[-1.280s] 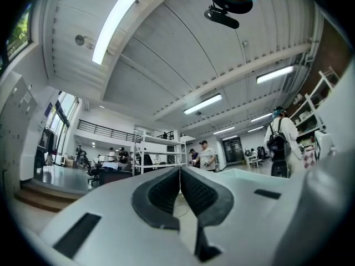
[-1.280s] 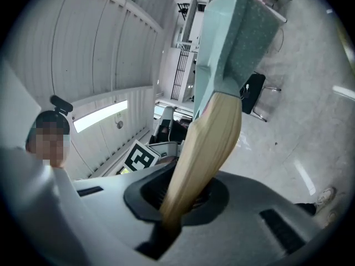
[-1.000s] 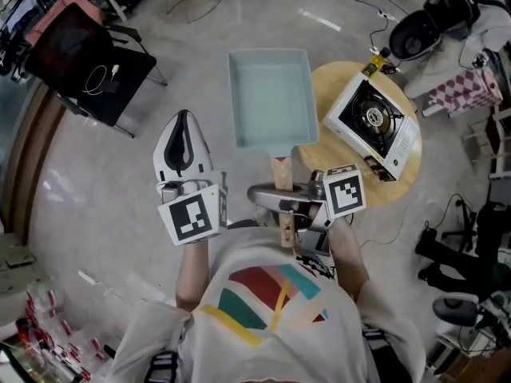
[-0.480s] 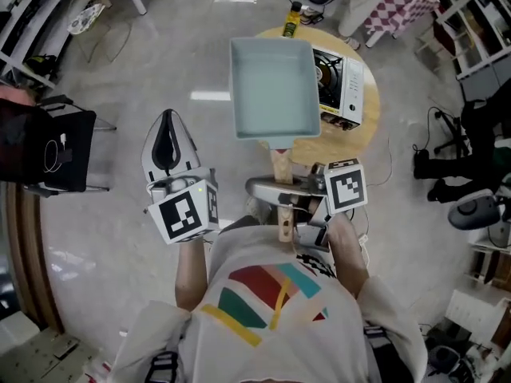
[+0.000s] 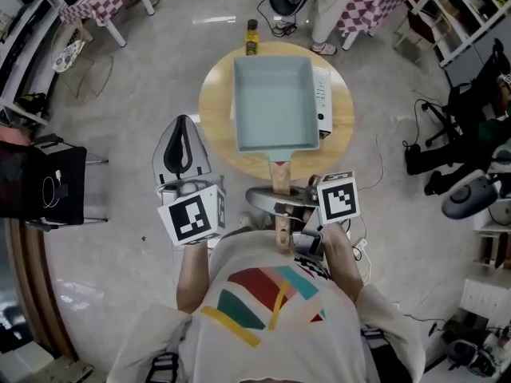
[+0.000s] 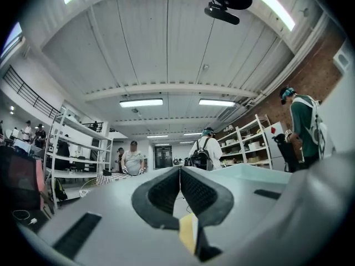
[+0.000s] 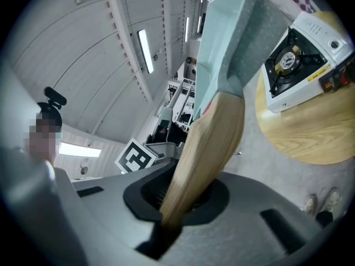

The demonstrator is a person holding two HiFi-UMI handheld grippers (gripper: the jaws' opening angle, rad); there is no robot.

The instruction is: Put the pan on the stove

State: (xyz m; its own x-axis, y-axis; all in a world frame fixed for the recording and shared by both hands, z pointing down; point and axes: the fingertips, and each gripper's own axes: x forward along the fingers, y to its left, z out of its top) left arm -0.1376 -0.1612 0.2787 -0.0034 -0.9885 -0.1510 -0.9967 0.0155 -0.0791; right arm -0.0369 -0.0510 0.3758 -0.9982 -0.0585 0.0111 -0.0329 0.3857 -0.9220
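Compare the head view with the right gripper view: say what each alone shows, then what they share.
Only the head view: the yellow-capped bottle at the far edge of the round wooden table. Only the right gripper view: the round burner of the white portable stove. Both: the pale blue rectangular pan, its wooden handle clamped in the right gripper's tongs, and that table.

The pan [image 5: 272, 102] now above stove [image 5: 322, 102]

The pale teal rectangular pan [image 5: 271, 102] covered most of the white portable gas stove [image 5: 322, 106] on the round wooden table [image 5: 215, 130], leaving only its right strip in sight, while the near end of the pan's wooden handle [image 5: 280, 178] lay buried between the clamped jaws of the right gripper [image 5: 281, 214].
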